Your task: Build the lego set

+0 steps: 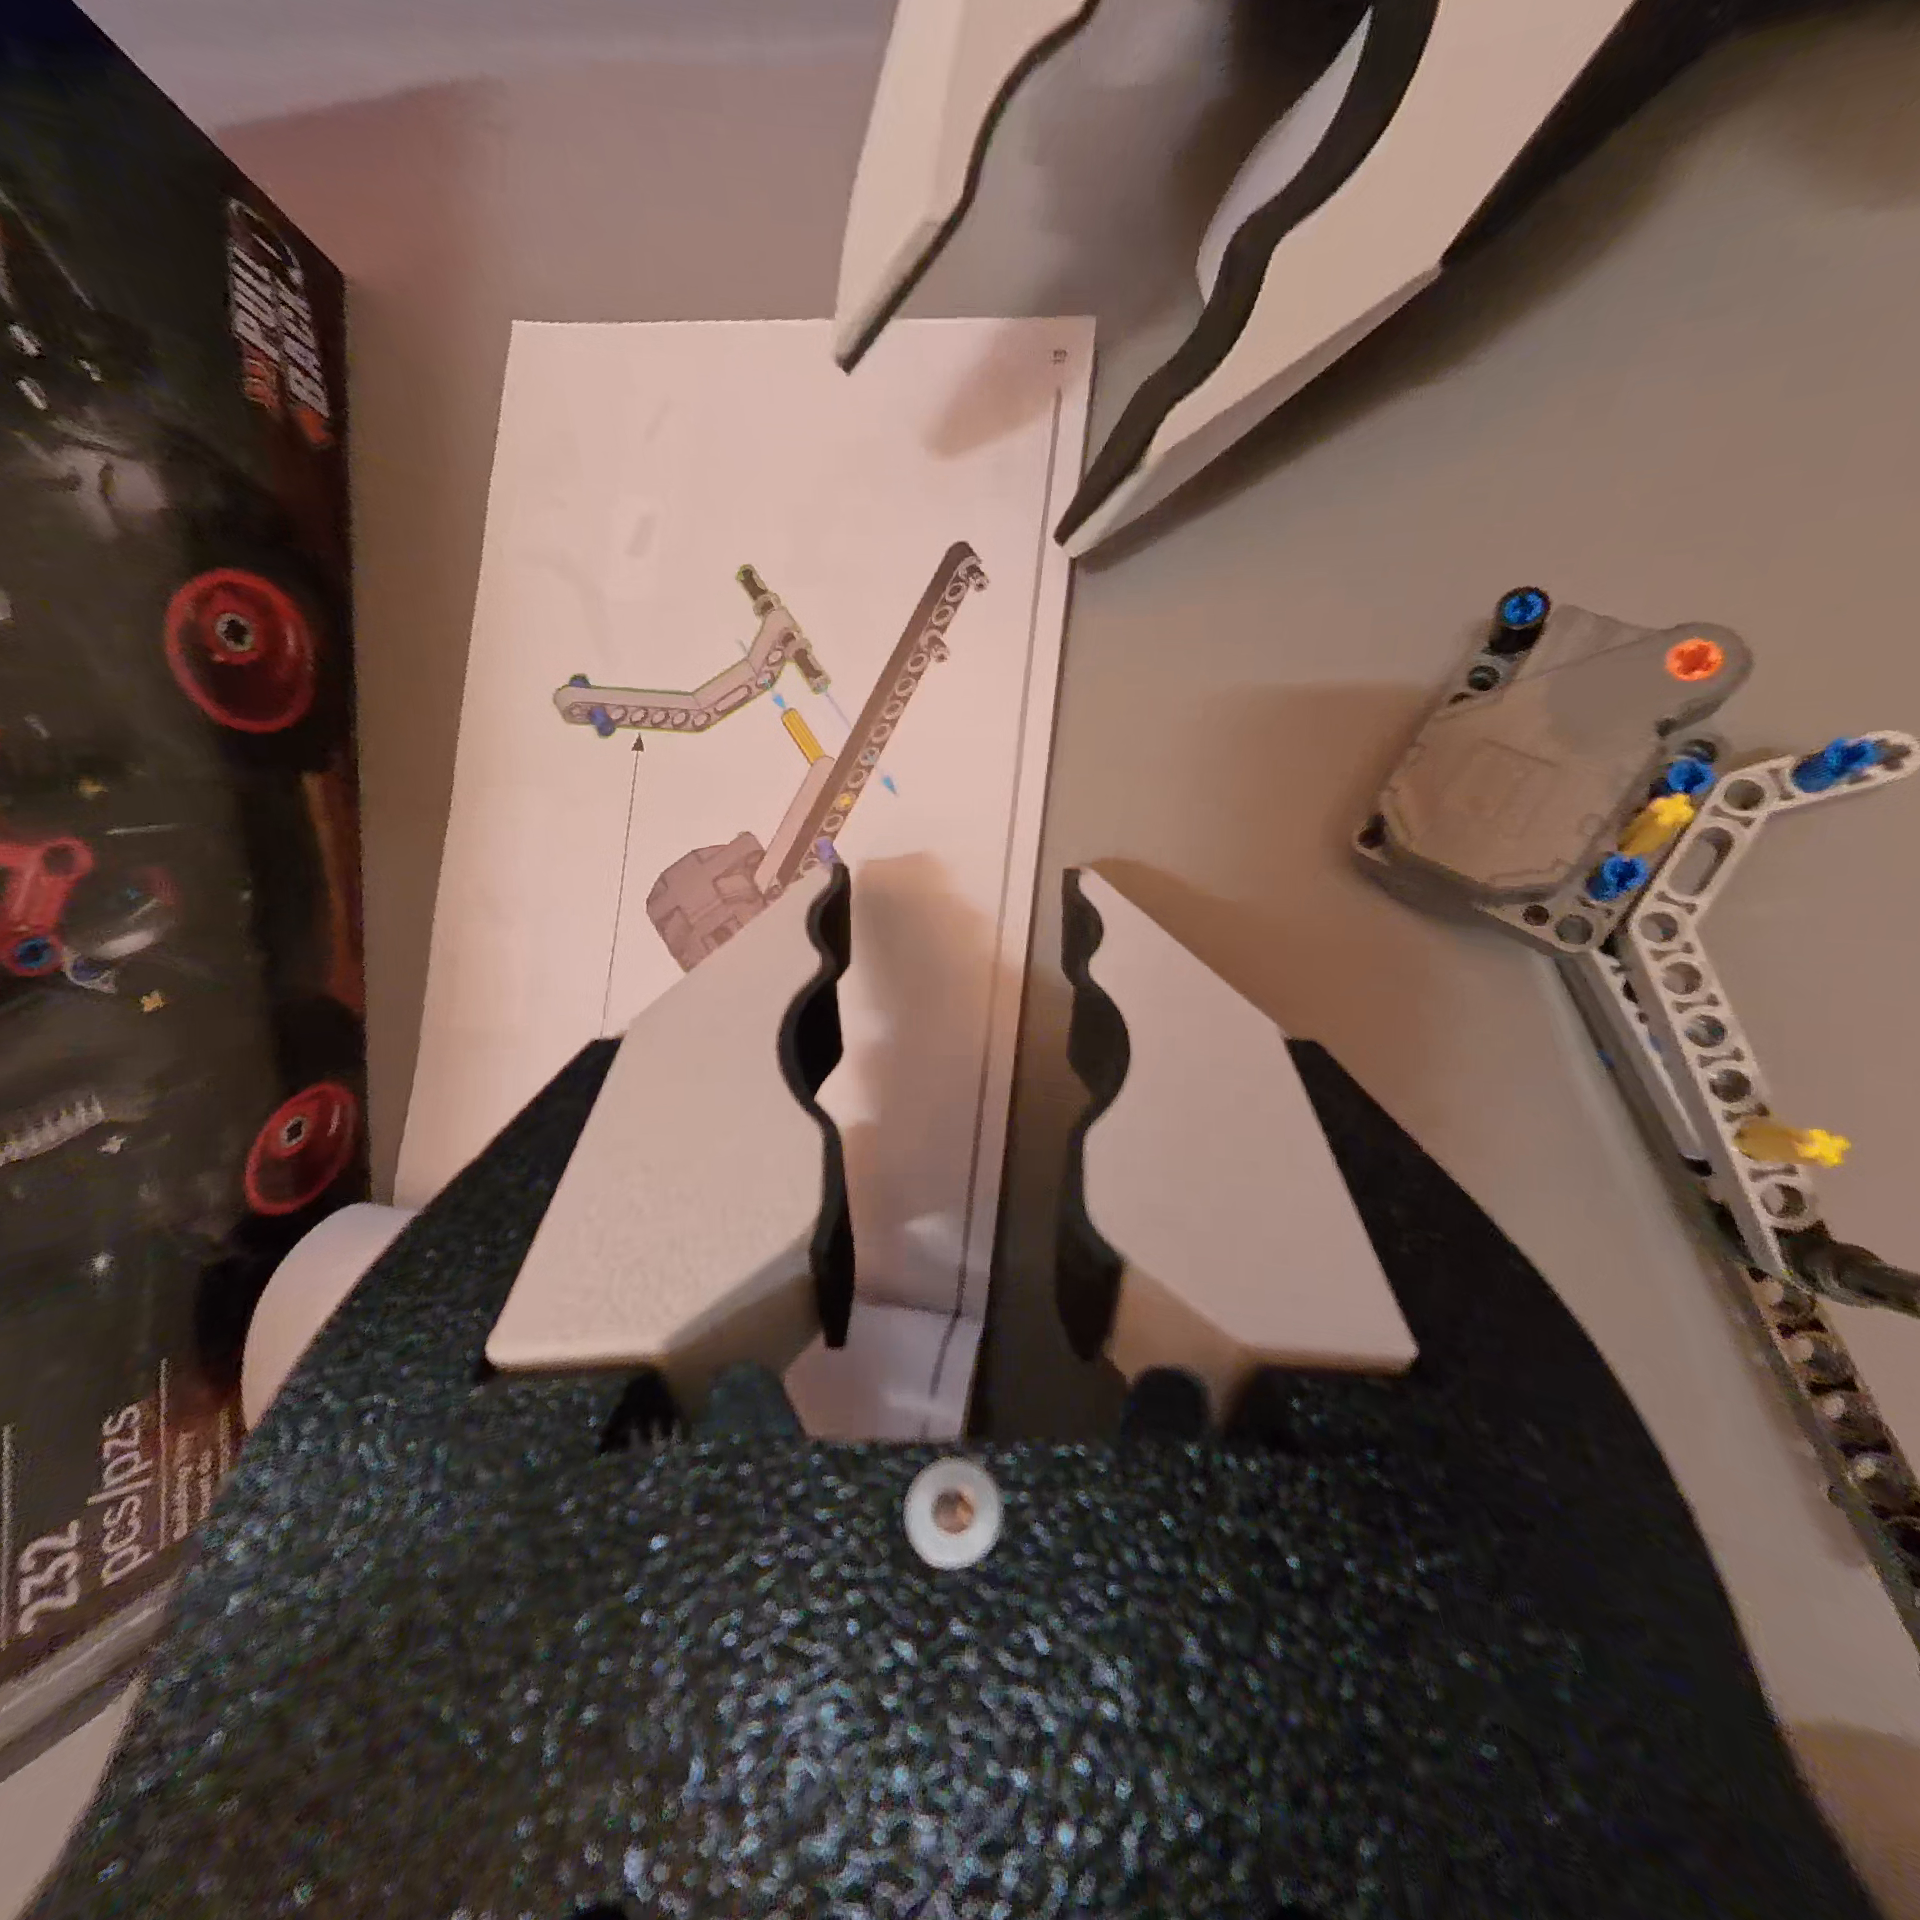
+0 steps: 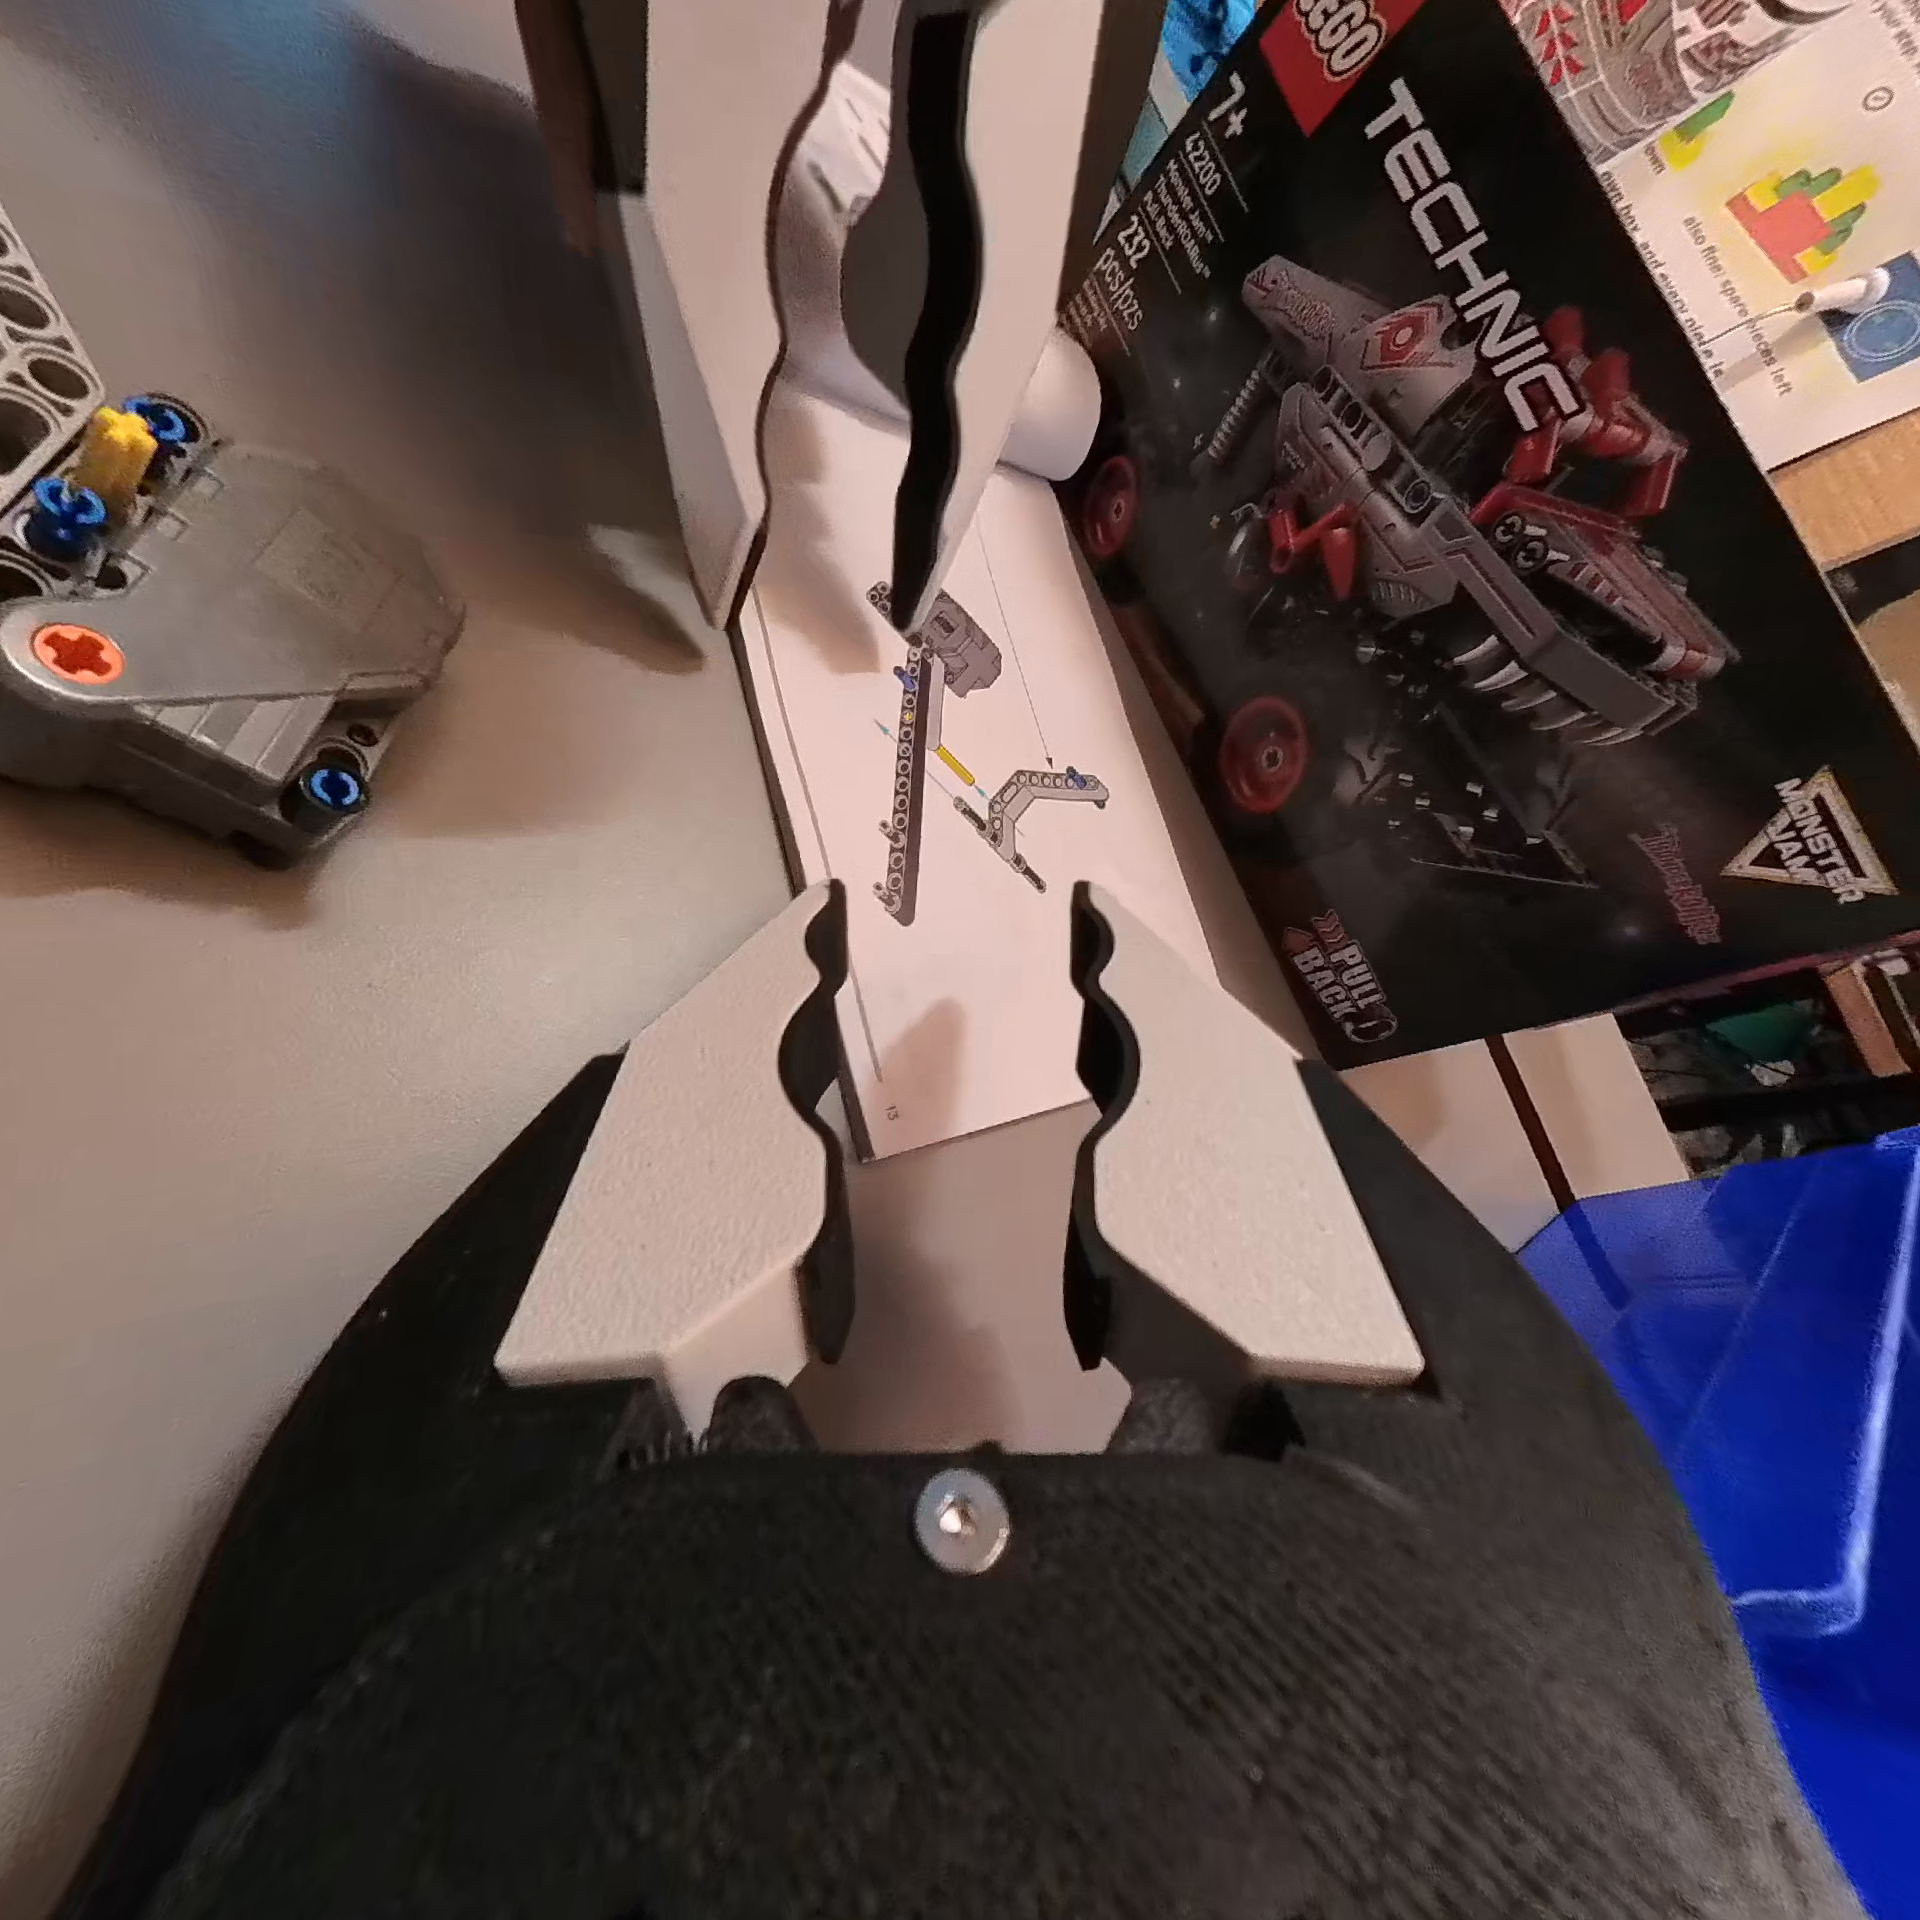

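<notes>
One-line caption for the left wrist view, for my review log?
Open left gripper over the instruction page, right gripper opposite, half-built grey Technic assembly lying alongside.

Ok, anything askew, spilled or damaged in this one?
Nothing stands out. The white instruction sheet lies flat beside the black set box, and the part-built grey assembly with blue and yellow pins rests intact on the grey table. The left hand-held gripper and right hand-held gripper are open and empty.
</notes>
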`<state>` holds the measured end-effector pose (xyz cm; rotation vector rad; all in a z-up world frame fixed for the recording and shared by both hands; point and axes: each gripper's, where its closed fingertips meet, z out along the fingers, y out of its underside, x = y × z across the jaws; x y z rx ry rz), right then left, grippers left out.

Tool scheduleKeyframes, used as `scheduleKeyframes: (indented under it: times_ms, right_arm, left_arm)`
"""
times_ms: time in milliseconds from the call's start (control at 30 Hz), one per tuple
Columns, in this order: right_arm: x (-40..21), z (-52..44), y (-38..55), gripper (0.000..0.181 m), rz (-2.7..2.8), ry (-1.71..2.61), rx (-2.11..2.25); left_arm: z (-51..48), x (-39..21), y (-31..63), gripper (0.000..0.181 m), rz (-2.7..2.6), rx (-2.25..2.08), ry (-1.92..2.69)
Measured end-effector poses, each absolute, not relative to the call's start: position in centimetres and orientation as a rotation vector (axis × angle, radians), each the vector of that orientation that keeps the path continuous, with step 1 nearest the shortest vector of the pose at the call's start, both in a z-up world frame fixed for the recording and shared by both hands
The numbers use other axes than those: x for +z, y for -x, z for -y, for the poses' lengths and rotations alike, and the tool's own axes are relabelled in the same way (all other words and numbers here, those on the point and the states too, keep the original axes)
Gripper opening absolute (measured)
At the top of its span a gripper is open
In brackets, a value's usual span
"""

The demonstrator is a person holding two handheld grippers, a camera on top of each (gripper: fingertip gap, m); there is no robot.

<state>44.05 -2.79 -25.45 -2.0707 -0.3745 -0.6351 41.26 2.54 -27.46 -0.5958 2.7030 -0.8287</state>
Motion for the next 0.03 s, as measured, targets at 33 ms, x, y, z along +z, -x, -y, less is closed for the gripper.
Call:
scheduleKeyframes:
  times_ms: [33]
  right_arm:
    - [-25.35, 2.75, -44.07, 0.04, 0.373, 2.065, -0.639]
  left_arm:
    - [-2.59, -27.64, -41.24, 0.038, -2.708, -0.818, 0.594]
